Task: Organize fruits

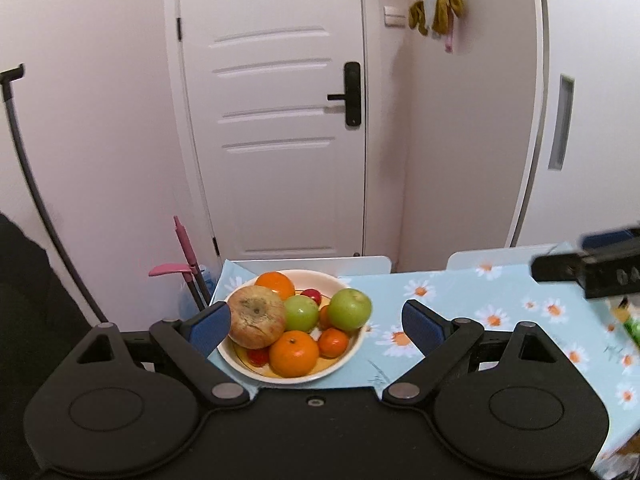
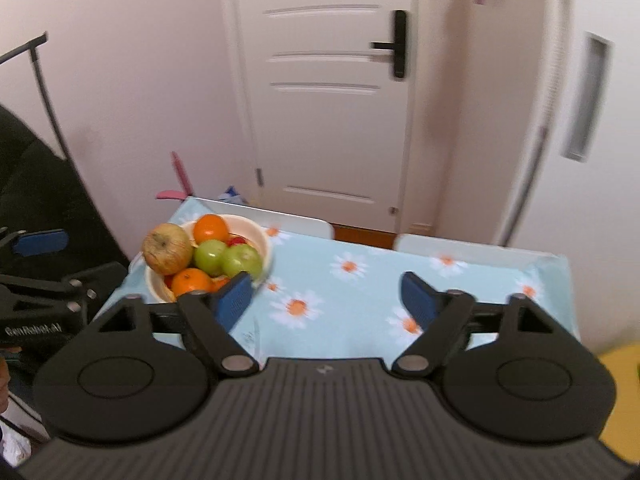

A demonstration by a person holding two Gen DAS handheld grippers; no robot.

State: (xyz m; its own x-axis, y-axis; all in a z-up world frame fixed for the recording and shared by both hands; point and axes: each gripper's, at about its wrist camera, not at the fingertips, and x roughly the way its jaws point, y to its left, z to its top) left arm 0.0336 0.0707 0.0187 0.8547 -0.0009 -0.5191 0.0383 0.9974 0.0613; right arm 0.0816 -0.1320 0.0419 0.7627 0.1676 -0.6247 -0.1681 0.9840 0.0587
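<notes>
A cream bowl (image 1: 352, 354) full of fruit sits at the table's left end. It holds a brownish apple (image 1: 256, 322), two green apples (image 1: 349, 309), several oranges (image 1: 294, 354) and small red fruits (image 1: 311, 295). My left gripper (image 1: 316, 326) is open and empty, its blue pads either side of the bowl's near part. The bowl also shows in the right wrist view (image 2: 264, 240). My right gripper (image 2: 328, 300) is open and empty above the tablecloth, right of the bowl. The right gripper's body shows in the left wrist view (image 1: 592, 270).
The table carries a light blue daisy cloth (image 2: 360, 276). Two white chair backs (image 1: 360, 264) stand at its far edge. A white door (image 1: 276, 120) is behind. A pink dustpan handle (image 1: 184, 248) leans left of the table. A yellow object (image 2: 620, 400) lies at right.
</notes>
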